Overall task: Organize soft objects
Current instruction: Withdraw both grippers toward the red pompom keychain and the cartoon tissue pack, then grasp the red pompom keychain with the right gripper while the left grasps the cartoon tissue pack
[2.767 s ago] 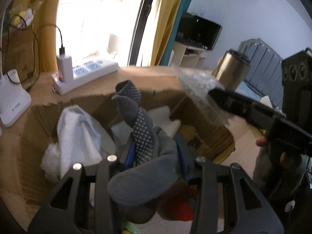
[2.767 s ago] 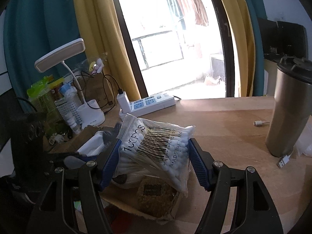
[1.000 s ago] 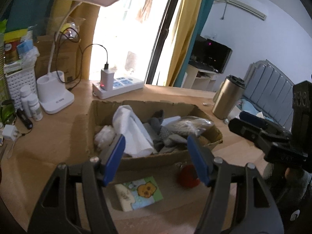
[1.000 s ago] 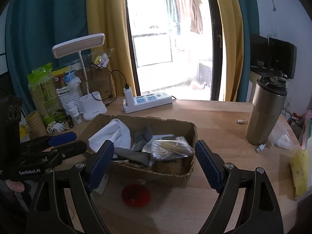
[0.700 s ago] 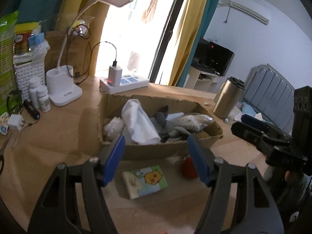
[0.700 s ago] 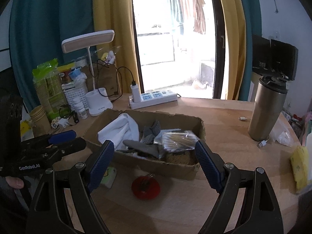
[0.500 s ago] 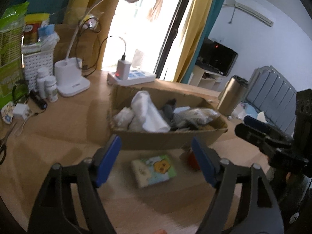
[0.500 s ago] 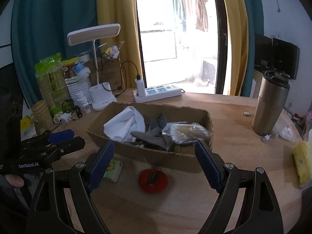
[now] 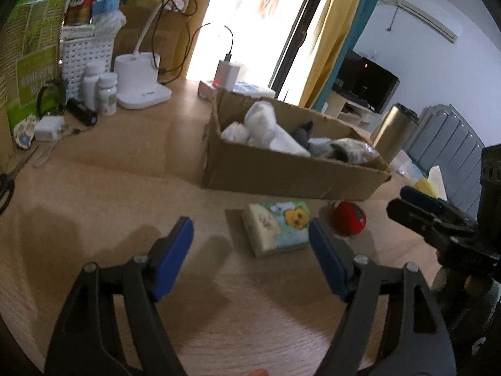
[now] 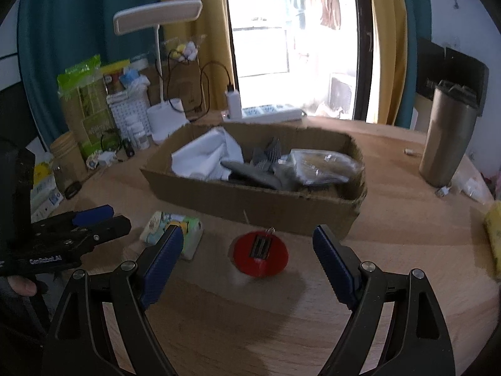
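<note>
Holding white cloth (image 10: 208, 156), grey socks (image 10: 253, 174), the cardboard box (image 10: 250, 202); both grippers spread, empty.

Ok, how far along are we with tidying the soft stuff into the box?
Done: the cardboard box already holds a white cloth, grey socks and a bag of cotton swabs. In hand: nothing; the left tool and right tool are both open and empty. Left: the tissue pack and the red round item lie on the table in front of the box.
</note>
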The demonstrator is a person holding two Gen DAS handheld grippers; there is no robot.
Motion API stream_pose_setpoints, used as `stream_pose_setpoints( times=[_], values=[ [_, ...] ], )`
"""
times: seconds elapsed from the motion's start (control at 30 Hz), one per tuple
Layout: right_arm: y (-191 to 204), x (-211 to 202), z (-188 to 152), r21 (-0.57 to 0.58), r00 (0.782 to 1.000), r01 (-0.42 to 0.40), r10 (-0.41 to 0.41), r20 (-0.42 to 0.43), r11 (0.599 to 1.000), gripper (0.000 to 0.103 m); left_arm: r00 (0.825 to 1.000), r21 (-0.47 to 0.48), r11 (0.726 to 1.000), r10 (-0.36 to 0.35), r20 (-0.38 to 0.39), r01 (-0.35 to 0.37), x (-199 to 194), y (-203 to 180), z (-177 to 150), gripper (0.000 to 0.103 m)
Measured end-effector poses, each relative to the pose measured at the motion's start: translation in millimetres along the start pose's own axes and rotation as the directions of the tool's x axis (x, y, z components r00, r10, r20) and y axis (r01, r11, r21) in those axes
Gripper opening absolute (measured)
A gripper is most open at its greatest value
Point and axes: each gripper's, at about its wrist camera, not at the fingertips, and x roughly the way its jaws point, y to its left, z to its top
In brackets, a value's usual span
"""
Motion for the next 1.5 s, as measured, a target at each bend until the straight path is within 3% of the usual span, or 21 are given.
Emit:
stream_pose_setpoints(
  times=[0.43, 0.73, 1.1, 1.27, 1.5],
  values=[
    [-6.7, 33.0, -9.9, 0.022, 0.995, -0.018, 0.02, -0.096, 1.0, 0.087, 0.999, 0.03, 0.999, 0.011, -0.04, -0.01, 13.1, -6.1, -5.0, 0.079],
    [-9.2, 43.6, -6.8, 0.001, 0.991, -0.05, 0.049, -0.127, 0.999, 0.086, 0.998, 0.107, 0.994, 0.023, -0.062, -0.016, 29.5, -37.0, 4.8, 0.083],
    [-26.2, 52.1, -4.9, 0.018, 0.987, -0.067, 0.069, -0.143, 0.998, 0.081, 0.991, 0.126, 0.992, 0.039, -0.127, -0.023, 58.1, -50.1, 12.5, 0.083],
    [-33.2, 54.3, -2.5, 0.035, 0.986, -0.077, 0.081, -0.144, 0.996, 0.076, 0.987, 0.13, 0.991, 0.056, -0.15, -0.037, 68.3, -52.2, 14.0, 0.083],
    [-38.8, 57.6, 0.0, 0.063, 0.983, -0.101, 0.109, -0.151, 0.993, 0.061, 0.982, 0.142, 0.989, 0.073, -0.172, -0.049, 77.4, -55.3, 14.5, 0.083]
  ],
)
